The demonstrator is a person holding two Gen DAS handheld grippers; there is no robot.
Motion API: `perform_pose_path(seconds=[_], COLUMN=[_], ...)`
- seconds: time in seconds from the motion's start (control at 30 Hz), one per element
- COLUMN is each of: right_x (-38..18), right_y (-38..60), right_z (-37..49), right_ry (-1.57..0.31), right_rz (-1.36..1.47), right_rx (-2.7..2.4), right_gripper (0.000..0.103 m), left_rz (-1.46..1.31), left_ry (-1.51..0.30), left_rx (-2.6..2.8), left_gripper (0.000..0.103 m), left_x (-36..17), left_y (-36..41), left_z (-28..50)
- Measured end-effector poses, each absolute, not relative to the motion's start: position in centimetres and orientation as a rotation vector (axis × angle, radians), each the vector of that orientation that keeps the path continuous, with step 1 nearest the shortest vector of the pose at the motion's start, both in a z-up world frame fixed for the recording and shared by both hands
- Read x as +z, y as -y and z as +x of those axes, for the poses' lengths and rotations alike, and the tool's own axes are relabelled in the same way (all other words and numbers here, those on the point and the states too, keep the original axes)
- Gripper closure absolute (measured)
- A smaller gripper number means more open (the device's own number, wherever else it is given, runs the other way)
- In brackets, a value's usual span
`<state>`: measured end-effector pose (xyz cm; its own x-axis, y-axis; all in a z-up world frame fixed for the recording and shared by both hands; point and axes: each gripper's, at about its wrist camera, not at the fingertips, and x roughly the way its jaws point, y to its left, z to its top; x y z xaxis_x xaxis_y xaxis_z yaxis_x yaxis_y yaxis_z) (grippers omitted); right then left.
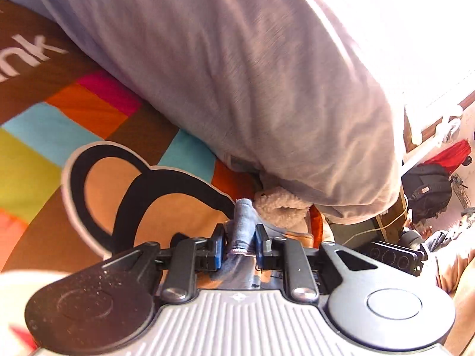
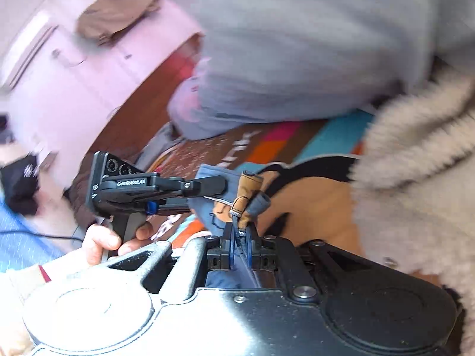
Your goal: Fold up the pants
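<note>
My left claw (image 1: pixel 240 247) and my right claw (image 2: pixel 240 252) are each clamped on a bunched edge of the grey pants (image 1: pixel 237 68), which billow above the colourful blanket (image 1: pixel 44 136) beyond. I should keep both grips level and lay the cloth down evenly, I think.

Counted: two grippers (image 1: pixel 240 250) (image 2: pixel 241 247), one pair of grey pants (image 1: pixel 237 68), one patterned blanket (image 1: pixel 44 136) (multicoloured), one black bag (image 1: pixel 427 190).
</note>
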<state>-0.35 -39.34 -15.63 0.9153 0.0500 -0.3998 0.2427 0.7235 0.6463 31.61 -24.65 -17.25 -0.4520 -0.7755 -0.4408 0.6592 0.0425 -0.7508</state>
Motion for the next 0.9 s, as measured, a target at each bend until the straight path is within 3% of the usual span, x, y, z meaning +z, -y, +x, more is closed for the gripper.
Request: perform_pose_path(seconds=[0.4, 0.57, 0.7, 0.77, 0.9], right_x=[-15.0, -15.6, -16.6, -16.9, -17.2], right_y=[32.9, 30.2, 28.8, 28.0, 27.0], right_z=[1.5, 2.2, 3.1, 3.3, 3.6], right_ry=[-0.576, -0.629, -0.694, -0.726, -0.769], right_rz=[0.442, 0.305, 0.205, 0.155, 0.090], right_rx=[0.123, 0.188, 0.246, 0.280, 0.352], right_gripper=[0.096, 0.096, 0.095, 0.094, 0.080], left_rz=[-0.254, -0.335, -0.328, -0.235, 0.015], left_ry=[-1.195, -1.145, -1.093, -1.084, -1.071], left_rx=[-1.507, -1.437, -1.347, -1.262, -1.090], left_gripper=[0.079, 0.057, 0.056, 0.050, 0.049], left_x=[-19.4, -19.5, -18.1, -17.2, -16.2], left_y=[15.2, 10.7, 7.4, 6.2, 5.1], left_z=[30.5, 30.9, 30.8, 30.1, 27.1])
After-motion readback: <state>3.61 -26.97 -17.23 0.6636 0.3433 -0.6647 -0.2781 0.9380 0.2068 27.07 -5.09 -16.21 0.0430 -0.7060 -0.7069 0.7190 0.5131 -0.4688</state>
